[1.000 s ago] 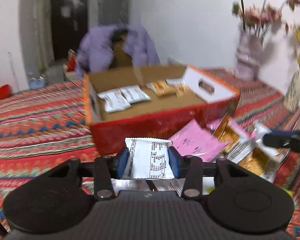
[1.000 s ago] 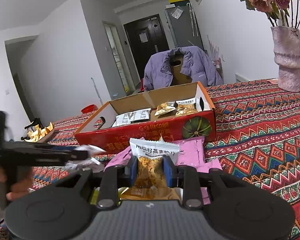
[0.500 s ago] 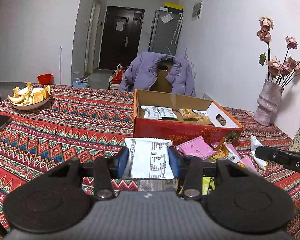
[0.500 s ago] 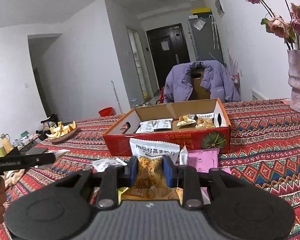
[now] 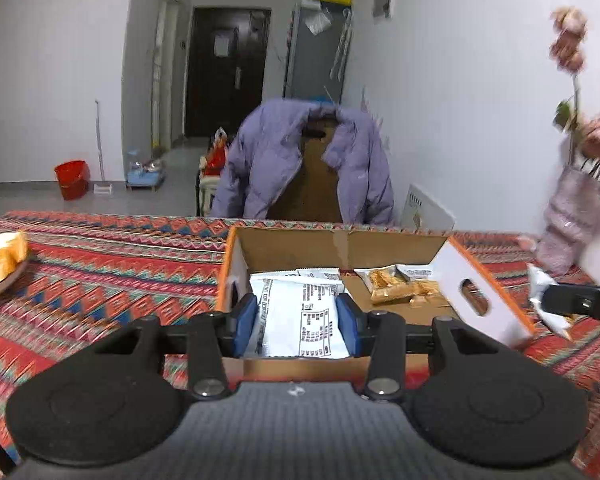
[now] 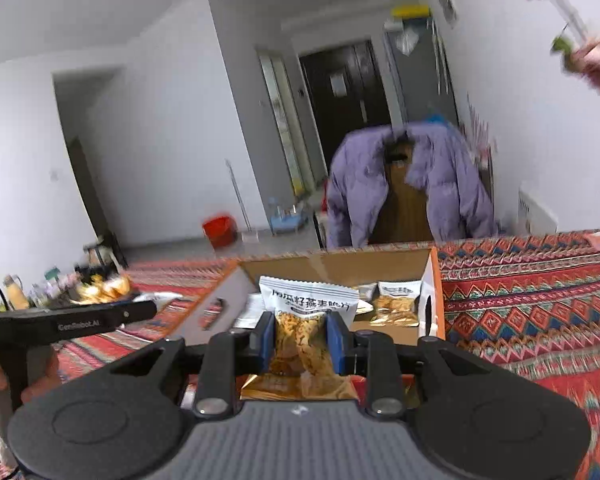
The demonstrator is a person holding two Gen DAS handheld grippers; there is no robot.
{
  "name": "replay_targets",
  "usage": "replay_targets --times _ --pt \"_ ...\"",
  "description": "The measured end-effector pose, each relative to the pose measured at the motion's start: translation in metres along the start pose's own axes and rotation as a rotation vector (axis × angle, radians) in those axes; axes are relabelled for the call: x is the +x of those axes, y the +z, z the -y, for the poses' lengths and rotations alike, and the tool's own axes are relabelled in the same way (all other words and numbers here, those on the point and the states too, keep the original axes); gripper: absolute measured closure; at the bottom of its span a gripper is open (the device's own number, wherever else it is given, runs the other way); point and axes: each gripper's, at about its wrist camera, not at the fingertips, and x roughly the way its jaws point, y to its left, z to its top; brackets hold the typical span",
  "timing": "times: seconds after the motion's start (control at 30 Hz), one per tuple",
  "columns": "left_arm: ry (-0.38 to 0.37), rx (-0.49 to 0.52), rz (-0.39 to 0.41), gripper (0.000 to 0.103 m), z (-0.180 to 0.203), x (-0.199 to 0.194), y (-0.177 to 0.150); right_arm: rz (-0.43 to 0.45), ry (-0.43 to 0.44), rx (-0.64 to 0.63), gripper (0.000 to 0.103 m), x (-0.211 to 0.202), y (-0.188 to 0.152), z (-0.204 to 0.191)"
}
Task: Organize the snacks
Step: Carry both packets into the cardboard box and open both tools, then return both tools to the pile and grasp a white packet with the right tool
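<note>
- Patterned red tablecloth [image 5: 100, 280] fills the lower half of both views; a purple jacket [image 5: 304, 160] hangs over a chair behind the table, with a dark door upper centre.
- Open cardboard box [image 5: 340, 248] sits mid-frame. White packets lie at its left and golden snack packets [image 5: 396, 284] at its right, so the sorting seems to go by kind.
- Left gripper [image 5: 298, 326], lower centre, is clamped on a white snack packet [image 5: 300, 320] by its side edges. It hangs over the box's left part, above the matching whites.
- Right gripper [image 6: 300, 340] is clenched on a golden oat-crisp packet [image 6: 304, 320], held upright before the box's near wall and facing the golden side.
- My judgement: both are carrying, and release into the matching piles comes next.
</note>
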Motion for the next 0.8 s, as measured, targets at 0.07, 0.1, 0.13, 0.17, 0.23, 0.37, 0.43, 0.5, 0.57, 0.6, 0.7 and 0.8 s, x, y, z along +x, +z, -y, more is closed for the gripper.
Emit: replay_targets --times 0.07,0.1,0.13,0.17,0.23,0.37,0.43,0.5,0.57,0.6,0.7,0.8 --pt "0.053 0.006 -0.04 0.059 0.003 0.036 0.005 -0.091 -0.054 0.003 0.076 0.048 0.015 0.017" --pt "0.076 0.003 -0.062 0.059 0.003 0.05 0.005 -0.133 -0.082 0.005 0.076 0.067 0.018 0.022" --pt "0.097 0.007 -0.087 0.059 0.004 0.066 0.005 -0.167 -0.116 0.014 0.076 0.087 0.021 0.027" --pt "0.112 0.016 -0.099 0.058 0.005 0.075 0.003 -0.191 -0.143 -0.023 0.076 0.1 0.021 0.027" --pt "0.105 0.054 -0.109 0.056 0.007 0.088 0.0 -0.233 -0.245 -0.14 0.076 0.127 0.018 0.021" --pt "0.084 0.053 -0.143 0.044 0.003 0.095 -0.002 -0.292 -0.274 -0.188 0.075 0.154 0.012 0.02" --pt "0.046 0.056 -0.136 0.038 0.002 0.091 0.001 -0.289 -0.282 -0.215 0.062 0.158 0.011 0.018" --pt "0.034 0.069 -0.131 0.038 0.001 0.083 0.006 -0.272 -0.271 -0.199 0.058 0.153 0.013 0.017" --pt "0.016 0.075 -0.116 0.038 0.001 0.071 0.017 -0.241 -0.246 -0.175 0.057 0.137 0.02 0.016" --pt "0.013 0.074 -0.101 0.037 0.0 0.062 0.022 -0.225 -0.235 -0.167 0.054 0.129 0.025 0.017" --pt "0.003 0.067 -0.061 0.033 -0.004 0.031 0.032 -0.174 -0.193 -0.158 0.046 0.091 0.034 0.011" --pt "-0.031 0.06 -0.028 0.03 -0.006 -0.009 0.032 -0.127 -0.143 -0.161 0.035 0.046 0.034 0.001"
